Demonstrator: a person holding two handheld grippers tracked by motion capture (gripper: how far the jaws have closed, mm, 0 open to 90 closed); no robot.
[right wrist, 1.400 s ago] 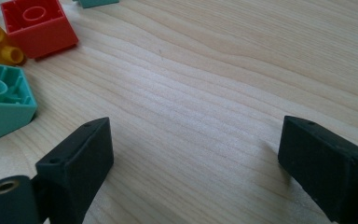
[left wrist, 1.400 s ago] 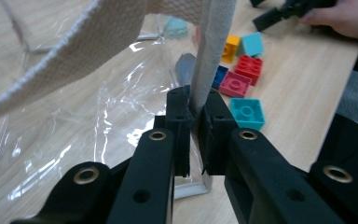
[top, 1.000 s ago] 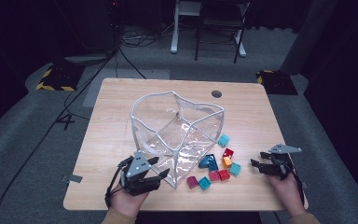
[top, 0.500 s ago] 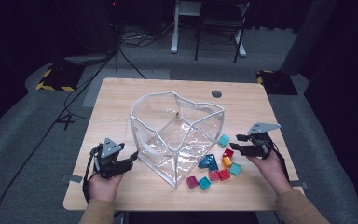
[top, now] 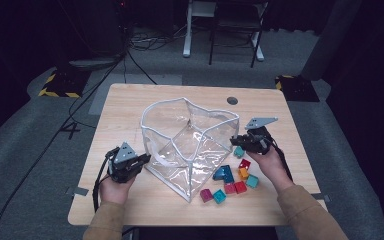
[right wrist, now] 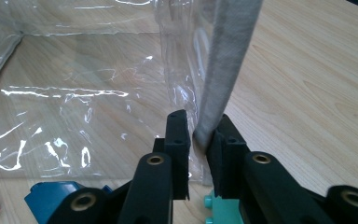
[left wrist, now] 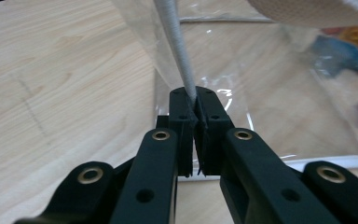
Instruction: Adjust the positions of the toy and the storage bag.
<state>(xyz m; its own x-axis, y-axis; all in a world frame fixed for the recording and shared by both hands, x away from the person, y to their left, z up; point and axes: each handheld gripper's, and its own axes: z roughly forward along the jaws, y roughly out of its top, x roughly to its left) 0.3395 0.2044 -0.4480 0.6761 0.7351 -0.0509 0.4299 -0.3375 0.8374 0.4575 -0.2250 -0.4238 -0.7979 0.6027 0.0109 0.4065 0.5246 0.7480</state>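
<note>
Left gripper (top: 142, 161): jaws have just been closing and now pinch the grey-white edging (left wrist: 179, 56) of the clear plastic bag (top: 190, 145); in the left gripper view (left wrist: 195, 122) the pads meet on the trim with almost no gap between them.
Left grip spot: the bag's left side, near the table's front-left part.
Left hand (top: 114, 187): comes in from the front edge and holds the gripper low over the table (top: 130, 100).
Right gripper (top: 236, 142): jaws have just been closing on the bag's grey-white band (right wrist: 223, 70); in the right gripper view (right wrist: 198, 140) the band runs down between the two pads, the right pad against it and the left pad just beside it.
Right grip spot: the bag's right rim, towards the table's right edge.
Right hand (top: 270, 162): reaches in from the front-right corner, above the blocks.
Bag: stands open in the middle of the table, its rim held up and its walls creased and shiny.
Blocks (top: 232, 177): a small heap of teal, red, blue, orange and magenta pieces on the table just right of the bag's front corner, outside it.
Nearest block to the right gripper: a light teal one (right wrist: 219, 207) right under the jaws, with a blue one (right wrist: 56, 196) beside it.
</note>
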